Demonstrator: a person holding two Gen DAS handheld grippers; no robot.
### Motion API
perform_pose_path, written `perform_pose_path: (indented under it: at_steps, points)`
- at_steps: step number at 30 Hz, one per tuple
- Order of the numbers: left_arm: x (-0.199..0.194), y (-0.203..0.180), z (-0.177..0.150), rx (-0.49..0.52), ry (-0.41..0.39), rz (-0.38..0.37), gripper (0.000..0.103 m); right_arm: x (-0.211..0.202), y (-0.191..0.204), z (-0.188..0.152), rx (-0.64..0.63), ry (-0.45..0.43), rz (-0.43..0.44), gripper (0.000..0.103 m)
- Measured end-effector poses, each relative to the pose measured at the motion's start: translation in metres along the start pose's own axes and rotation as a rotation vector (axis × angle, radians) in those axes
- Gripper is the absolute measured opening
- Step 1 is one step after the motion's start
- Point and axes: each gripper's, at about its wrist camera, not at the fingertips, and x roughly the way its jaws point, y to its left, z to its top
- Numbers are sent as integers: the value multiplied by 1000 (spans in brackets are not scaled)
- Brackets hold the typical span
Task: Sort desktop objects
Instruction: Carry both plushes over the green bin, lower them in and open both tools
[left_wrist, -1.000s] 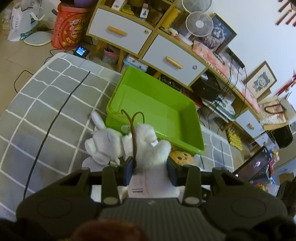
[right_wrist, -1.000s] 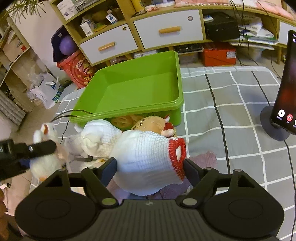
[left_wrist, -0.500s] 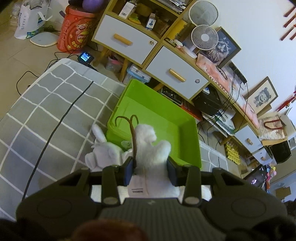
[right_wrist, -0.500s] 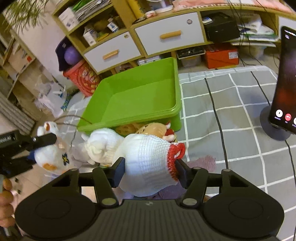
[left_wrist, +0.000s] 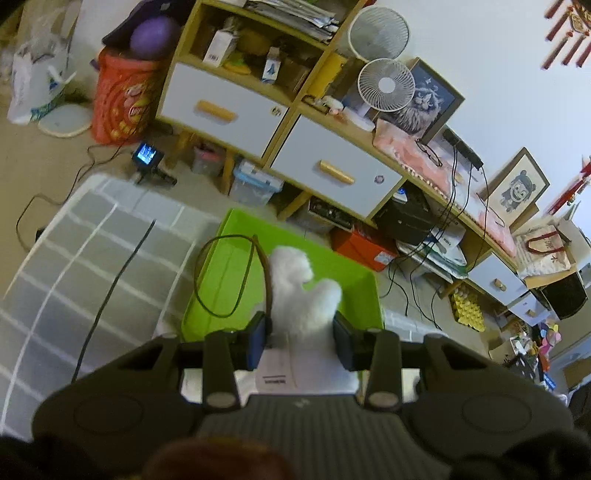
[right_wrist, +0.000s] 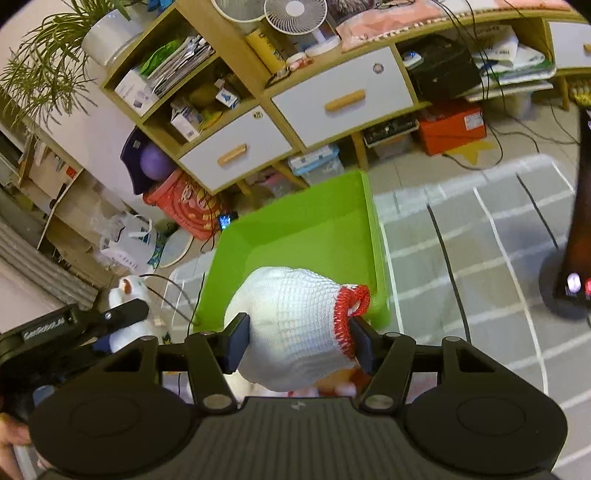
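Grey cloth with white grid (right_wrist: 480, 236), green bin (right_wrist: 317, 229) on it, black cable (left_wrist: 110, 291) across it

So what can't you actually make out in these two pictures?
- Left wrist view: lower part of the white fluffy plush toy, hidden behind the left gripper.
- Right wrist view: whatever the white knitted red-cuffed glove covers; the orange thing beneath is blurred.
- Right edge: dark stand, cut off.

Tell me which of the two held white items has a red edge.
The white knit glove in the right gripper: its cuff is trimmed in red. The white plush toy in the left gripper is fluffy, with no red showing.
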Motion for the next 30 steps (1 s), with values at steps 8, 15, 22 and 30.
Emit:
perform_pose_path:
  at_steps: [8,15,22,30]
  points:
    - [44,6,18,21,-9,-10,36,46,-5,26,-20,-12,-21,59]
    - [86,16,4,81,37,27,36,83,-8,22,-58,10,-19,60]
    - [103,19,-5,108,79,42,37,111,-1,12,-105,40,-20,60]
    - [105,22,-9,119,90,51,39,121,1,2,-135,70,-46,61]
